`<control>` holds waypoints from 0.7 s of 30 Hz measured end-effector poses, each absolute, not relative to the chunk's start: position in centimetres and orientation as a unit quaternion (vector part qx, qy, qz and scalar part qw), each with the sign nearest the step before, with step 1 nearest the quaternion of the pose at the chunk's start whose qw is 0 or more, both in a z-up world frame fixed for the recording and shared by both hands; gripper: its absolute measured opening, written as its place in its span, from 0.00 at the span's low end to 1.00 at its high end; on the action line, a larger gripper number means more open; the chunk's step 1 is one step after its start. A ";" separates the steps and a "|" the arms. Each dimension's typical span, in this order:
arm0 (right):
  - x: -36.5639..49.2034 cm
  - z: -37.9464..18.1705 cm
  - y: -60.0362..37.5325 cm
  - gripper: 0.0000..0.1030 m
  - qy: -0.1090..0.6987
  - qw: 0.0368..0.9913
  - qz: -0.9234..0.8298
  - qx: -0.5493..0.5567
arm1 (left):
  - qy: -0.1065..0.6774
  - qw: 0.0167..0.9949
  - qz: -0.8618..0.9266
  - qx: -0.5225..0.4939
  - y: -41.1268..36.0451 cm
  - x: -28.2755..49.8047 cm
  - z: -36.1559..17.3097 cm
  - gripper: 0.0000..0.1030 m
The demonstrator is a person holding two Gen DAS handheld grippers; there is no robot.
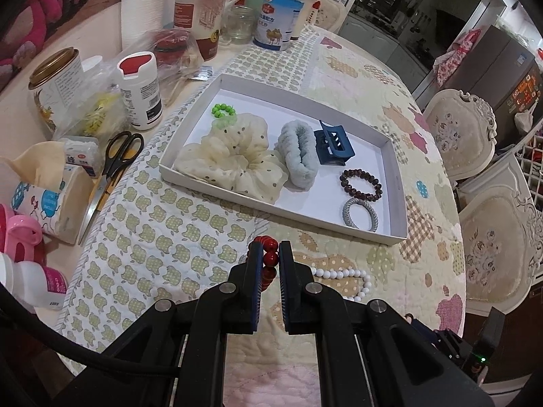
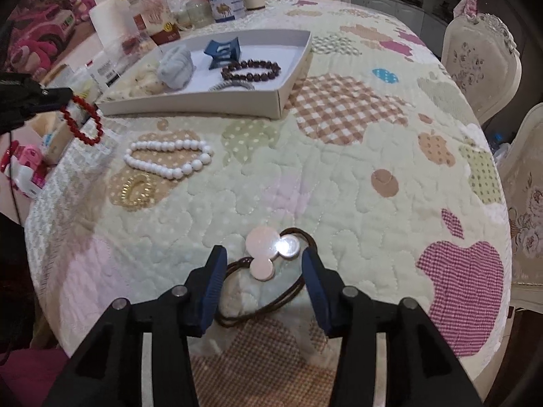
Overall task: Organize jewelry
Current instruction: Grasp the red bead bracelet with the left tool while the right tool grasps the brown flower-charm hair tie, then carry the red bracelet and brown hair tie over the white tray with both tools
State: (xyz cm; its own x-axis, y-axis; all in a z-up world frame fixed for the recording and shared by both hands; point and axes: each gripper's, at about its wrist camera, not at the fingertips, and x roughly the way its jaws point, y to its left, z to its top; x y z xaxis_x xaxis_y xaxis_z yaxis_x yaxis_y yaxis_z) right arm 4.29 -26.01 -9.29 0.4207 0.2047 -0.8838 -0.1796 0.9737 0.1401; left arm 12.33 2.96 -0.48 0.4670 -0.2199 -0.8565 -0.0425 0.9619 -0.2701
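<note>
Red bead bracelet point(image 1: 269, 257) pinched between pads of left gripper point(image 1: 269, 254), lower centre of left view — loop dangles clear of quilted cloth point(image 1: 163, 237). Right gripper point(image 2: 263, 264) spread, straddling brown hair tie with shell charm point(image 2: 271, 249) at lower centre of right view, pads not touching it. White tray point(image 1: 397, 156) mid-frame, part filled. Judgement: carry bracelet over tray's near wall, lower into bare patch, then release — avoid dragging white bead necklace point(image 2: 169, 157).
</note>
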 end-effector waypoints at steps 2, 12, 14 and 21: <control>4.5 -9.6 -25.7 0.46 0.515 0.850 0.112 0.002 | 0.515 0.846 -0.051 -0.129 3.1 12.3 -0.6 0.08; 4.2 -8.1 -26.8 0.35 0.504 0.854 0.122 0.041 | 0.507 0.850 -0.050 -0.134 3.6 12.3 0.4 0.08; 4.1 -7.1 -26.8 0.35 0.494 0.858 0.128 0.047 | 0.503 0.853 -0.052 -0.132 3.5 12.4 1.0 0.08; 4.9 -2.7 -26.1 0.35 0.459 0.873 0.155 0.059 | 0.487 0.862 -0.057 -0.127 3.5 13.5 3.2 0.08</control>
State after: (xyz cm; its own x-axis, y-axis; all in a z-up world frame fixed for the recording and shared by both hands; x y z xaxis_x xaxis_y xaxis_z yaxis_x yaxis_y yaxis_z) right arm 4.91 -26.15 -2.66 0.5311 0.3243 -0.7828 -0.2154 0.9452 0.2454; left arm 13.52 3.52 3.24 0.5186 -0.2215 -0.8258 -0.0263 0.9613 -0.2743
